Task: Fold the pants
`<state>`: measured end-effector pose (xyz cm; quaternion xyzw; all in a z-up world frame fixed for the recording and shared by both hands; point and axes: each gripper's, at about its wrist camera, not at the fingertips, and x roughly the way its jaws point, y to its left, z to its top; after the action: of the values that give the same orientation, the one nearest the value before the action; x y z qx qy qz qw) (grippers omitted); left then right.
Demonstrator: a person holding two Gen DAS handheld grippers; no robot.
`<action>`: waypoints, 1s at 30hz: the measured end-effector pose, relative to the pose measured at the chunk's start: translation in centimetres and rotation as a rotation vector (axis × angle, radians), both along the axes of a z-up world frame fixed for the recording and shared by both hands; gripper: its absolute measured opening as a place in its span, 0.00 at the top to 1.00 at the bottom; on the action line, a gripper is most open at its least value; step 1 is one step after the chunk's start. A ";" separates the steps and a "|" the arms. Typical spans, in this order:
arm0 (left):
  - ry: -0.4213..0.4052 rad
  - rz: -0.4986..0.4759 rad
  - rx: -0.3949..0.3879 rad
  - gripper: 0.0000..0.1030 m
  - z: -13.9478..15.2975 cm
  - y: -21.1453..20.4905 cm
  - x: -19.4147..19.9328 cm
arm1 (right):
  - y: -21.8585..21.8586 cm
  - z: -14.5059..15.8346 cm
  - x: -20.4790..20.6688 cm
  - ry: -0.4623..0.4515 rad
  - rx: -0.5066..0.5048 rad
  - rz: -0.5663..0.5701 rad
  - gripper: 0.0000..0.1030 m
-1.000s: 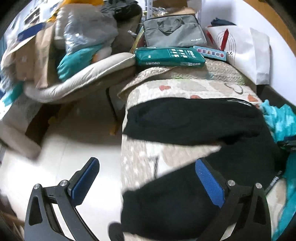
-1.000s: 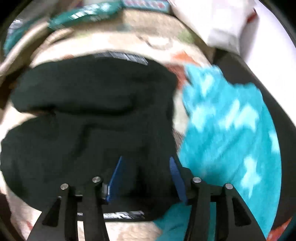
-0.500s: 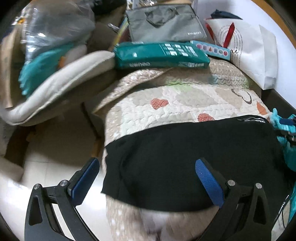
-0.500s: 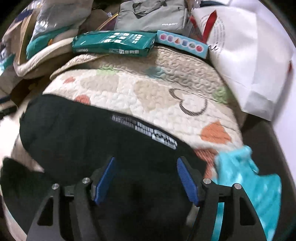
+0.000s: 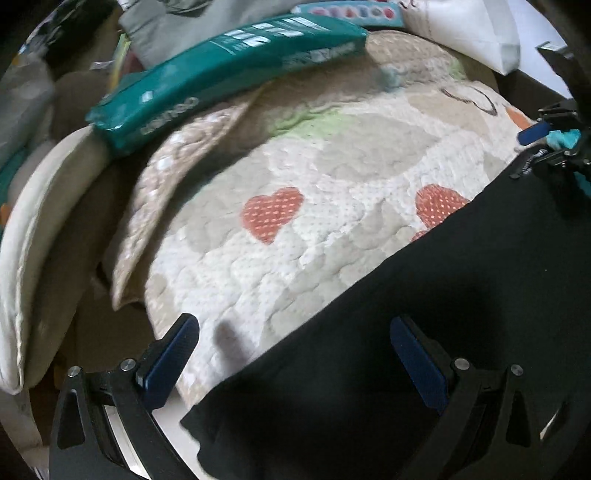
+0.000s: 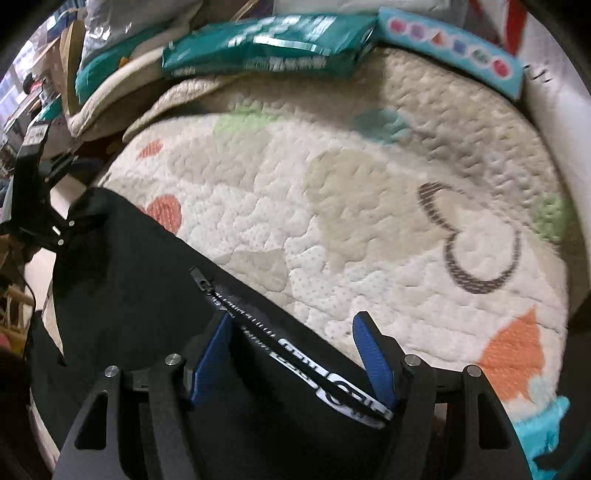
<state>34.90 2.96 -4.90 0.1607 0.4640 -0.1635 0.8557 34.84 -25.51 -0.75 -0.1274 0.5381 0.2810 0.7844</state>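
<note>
Black pants (image 5: 461, 332) lie flat on a heart-patterned quilt (image 5: 314, 155). In the left wrist view my left gripper (image 5: 291, 332) hangs wide open over the pants' left edge, one finger above the quilt, the other above the black cloth. In the right wrist view the pants (image 6: 129, 295) show a zip (image 6: 201, 282) and a waistband with white lettering (image 6: 332, 384). That waistband runs between the jaws of my right gripper (image 6: 291, 325), which stands open, its pads clear of the cloth. The right gripper (image 5: 535, 134) also shows at the left view's right edge.
At the quilt's far side lie a green packet (image 5: 221, 66), a light blue box with coloured shapes (image 6: 454, 48) and a white bag (image 5: 472, 33). A beige cushion (image 5: 33, 236) sits off the left edge. Turquoise cloth (image 6: 543, 432) lies to the right of the pants.
Both grippers have moved toward the far edge of the pants and dropped closer to the quilt. The right jaws have widened. The near pant leg has left the views.
</note>
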 end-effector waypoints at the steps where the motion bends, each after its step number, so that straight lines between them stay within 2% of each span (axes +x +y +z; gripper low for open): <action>1: 0.009 0.005 -0.017 0.00 -0.1 0.1 0.1 | 0.2 -0.3 0.0 0.012 0.009 0.010 0.30; 2: 0.031 0.018 -0.040 0.00 -0.3 0.4 0.2 | 0.3 -0.5 -0.1 0.014 0.008 0.019 0.30; 3: 0.071 0.026 -0.086 0.17 -0.3 0.8 0.3 | 0.4 -0.7 -0.1 0.015 0.007 0.023 0.31; 4: 0.103 0.015 -0.133 0.23 -0.2 1.1 0.3 | 0.5 -0.8 -0.3 0.021 0.011 0.026 0.34; 5: 0.097 0.005 -0.148 0.40 0.3 1.2 -0.1 | 0.5 -0.7 -0.4 0.031 0.027 0.028 0.45; 6: 0.093 -0.013 -0.147 0.64 0.6 1.0 -0.6 | 0.5 -0.7 -0.5 0.042 0.044 0.034 0.61; 8: 0.095 -0.030 -0.137 0.90 1.1 0.6 -1.2 | 0.6 -0.2 -1.2 0.041 0.056 0.042 0.74; 13: 0.059 -0.010 -0.149 0.93 2.6 0.2 -2.5 | 1.0 1.3 -2.7 -0.009 0.052 0.026 0.88; 19: 0.011 0.021 -0.172 0.93 4.9 0.5 -4.8 | 2.1 3.6 -6.0 -0.098 0.001 0.016 0.89; 27: -0.073 0.063 -0.217 0.93 9.0 1.2 -12.8 | 1.9 6.8 -12.7 -0.166 -0.018 0.004 0.90; 30: -0.092 0.093 -0.261 0.93 10.0 1.8 -16.7 | 1.5 7.3 -16.2 -0.173 -0.028 0.006 0.90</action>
<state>18.18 4.71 5.12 0.0336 0.4061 -0.1752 0.8962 18.60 -23.97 6.55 -0.1638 0.4719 0.2639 0.8251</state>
